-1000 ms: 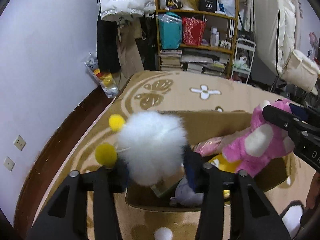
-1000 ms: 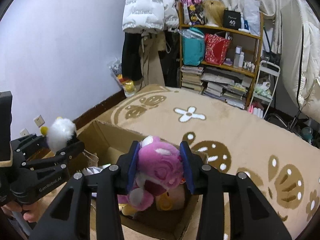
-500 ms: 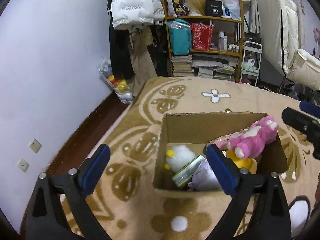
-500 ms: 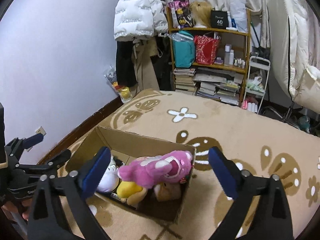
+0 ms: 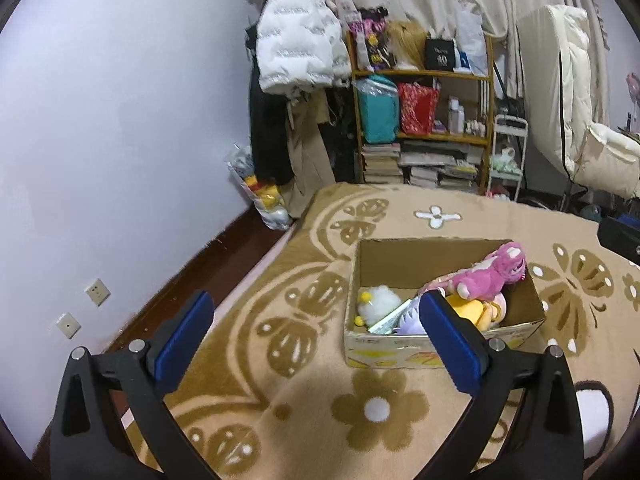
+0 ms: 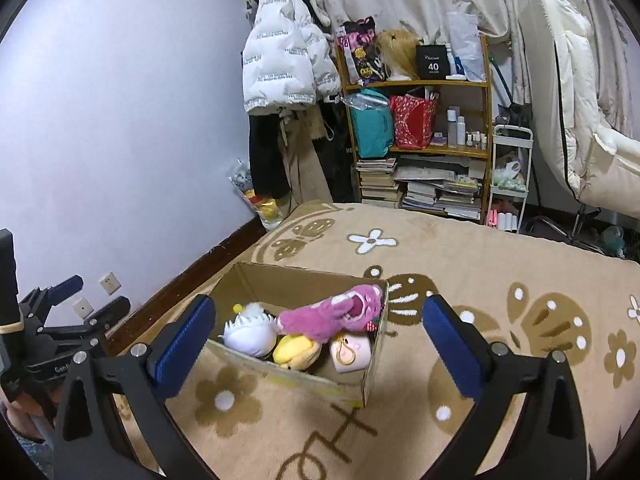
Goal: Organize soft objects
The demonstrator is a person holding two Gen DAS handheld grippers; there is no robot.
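An open cardboard box sits on the patterned rug. Inside lie a pink plush, a fluffy white toy with yellow pompoms, a yellow plush and other soft toys. My left gripper hovers back from the box's left front, its jaws still opening with nothing between them. My right gripper is wide open and empty, above and in front of the box. The left gripper's fingers also show at the left edge of the right wrist view.
A shelf of books, bags and bottles stands at the far wall beside hanging coats. A plastic bag of toys leans on the left wall. A white padded chair and a small cart are at the right.
Both grippers opened and let go of their toys: the white fluffy toy and the pink plush now lie in the box. Both grippers pulled back and up from the box.
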